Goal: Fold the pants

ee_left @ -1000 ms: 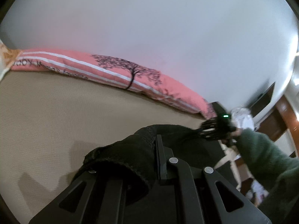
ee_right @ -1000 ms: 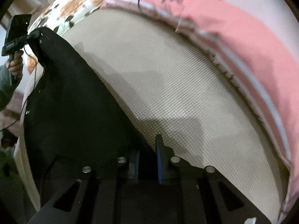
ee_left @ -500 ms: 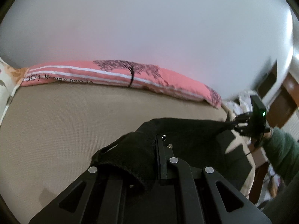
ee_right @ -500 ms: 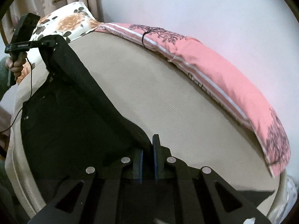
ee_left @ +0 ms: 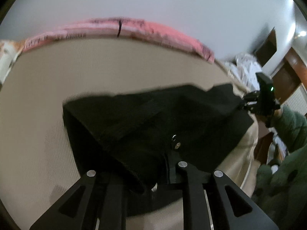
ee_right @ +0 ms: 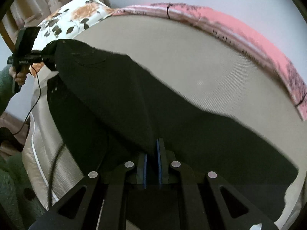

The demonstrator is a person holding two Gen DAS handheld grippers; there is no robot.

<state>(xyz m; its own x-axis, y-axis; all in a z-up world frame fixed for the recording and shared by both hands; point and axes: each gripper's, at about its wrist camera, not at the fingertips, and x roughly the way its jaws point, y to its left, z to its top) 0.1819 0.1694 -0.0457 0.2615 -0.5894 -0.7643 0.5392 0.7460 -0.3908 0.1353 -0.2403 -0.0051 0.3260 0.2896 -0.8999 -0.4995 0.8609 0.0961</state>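
Observation:
Black pants (ee_left: 153, 115) hang stretched between my two grippers over a beige mattress (ee_left: 115, 67). My left gripper (ee_left: 155, 163) grips one end; cloth drapes over its left finger, two metal snaps sit just ahead, and its jaws are opening with the cloth still between them. In the right wrist view the left gripper (ee_right: 49, 57) holds a raised corner of the pants (ee_right: 115, 99) at far left. My right gripper (ee_right: 152, 149) is shut, its blue pads pinching a fold of the cloth. It also appears far right as the right gripper (ee_left: 243, 103).
A long pink pillow (ee_right: 239, 25) lines the mattress's far edge by the white wall, and a floral pillow (ee_right: 76, 17) lies at the corner. A person's green sleeve (ee_left: 287, 126) and white laundry (ee_left: 245, 67) are at the right. A cable (ee_right: 36, 95) hangs from the left gripper.
The two grippers have drawn apart, spreading the pants wider between them. More black cloth now lies across the mattress. Both views are motion-blurred.

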